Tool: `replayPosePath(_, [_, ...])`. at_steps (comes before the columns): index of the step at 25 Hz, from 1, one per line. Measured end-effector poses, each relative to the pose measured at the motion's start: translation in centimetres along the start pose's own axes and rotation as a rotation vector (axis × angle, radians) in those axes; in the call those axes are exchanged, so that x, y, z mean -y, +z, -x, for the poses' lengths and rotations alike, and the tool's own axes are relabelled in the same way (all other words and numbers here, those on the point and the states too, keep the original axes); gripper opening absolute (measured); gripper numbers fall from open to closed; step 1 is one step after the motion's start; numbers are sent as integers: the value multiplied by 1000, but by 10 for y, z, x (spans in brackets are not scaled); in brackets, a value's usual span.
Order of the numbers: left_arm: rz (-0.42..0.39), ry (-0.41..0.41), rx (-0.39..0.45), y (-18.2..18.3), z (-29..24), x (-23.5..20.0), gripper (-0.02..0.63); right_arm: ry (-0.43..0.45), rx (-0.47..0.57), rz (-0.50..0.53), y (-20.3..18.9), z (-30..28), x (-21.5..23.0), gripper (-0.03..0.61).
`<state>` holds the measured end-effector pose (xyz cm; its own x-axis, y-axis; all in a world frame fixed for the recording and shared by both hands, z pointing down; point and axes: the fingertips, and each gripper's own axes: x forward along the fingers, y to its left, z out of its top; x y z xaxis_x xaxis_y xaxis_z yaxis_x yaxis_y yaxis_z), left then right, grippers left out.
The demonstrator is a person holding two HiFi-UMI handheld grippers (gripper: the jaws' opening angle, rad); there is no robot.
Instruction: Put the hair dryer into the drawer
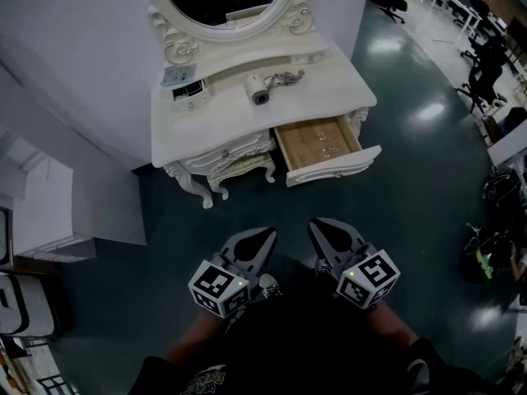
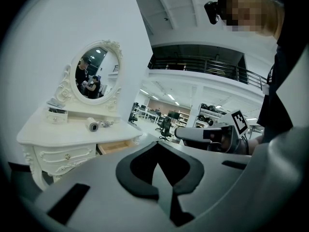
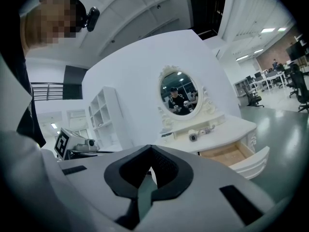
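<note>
Atop counter, likely light, rigid, slick hair dryer: grab mid-barrel, mind cord. Left gripper, right gripper closed, empty.

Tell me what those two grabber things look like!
The left gripper and the right gripper are both grey, pointed wedges with black padding lining the jaws. At the back, each carries a white cube printed with black square markers. The person holding them wears black clothes.
</note>
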<state>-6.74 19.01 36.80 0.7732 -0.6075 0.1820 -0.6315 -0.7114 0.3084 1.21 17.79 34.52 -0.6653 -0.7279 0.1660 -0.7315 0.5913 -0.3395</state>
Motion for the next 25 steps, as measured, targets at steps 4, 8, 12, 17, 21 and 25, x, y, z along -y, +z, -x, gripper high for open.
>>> replayPosePath(4, [8, 5, 14, 6, -17, 3, 3, 12, -8, 18, 11, 2, 16, 29])
replayPosePath(8, [13, 22, 8, 10, -37, 5, 3, 25, -19, 25, 20, 3, 35, 29])
replayPosePath(12, [9, 47, 9, 16, -57, 6, 3, 46, -27, 31, 28, 2, 55, 29])
replayPosePath(17, [10, 90, -3, 16, -84, 9, 3, 74, -35, 40, 33, 4, 85, 29])
replayPosePath(21, [23, 114, 4, 15, -106, 13, 3, 102, -37, 54, 41, 7, 107, 29])
replayPosePath(25, [29, 142, 22, 20, -130, 21, 3, 134, -36, 77, 52, 15, 124, 29])
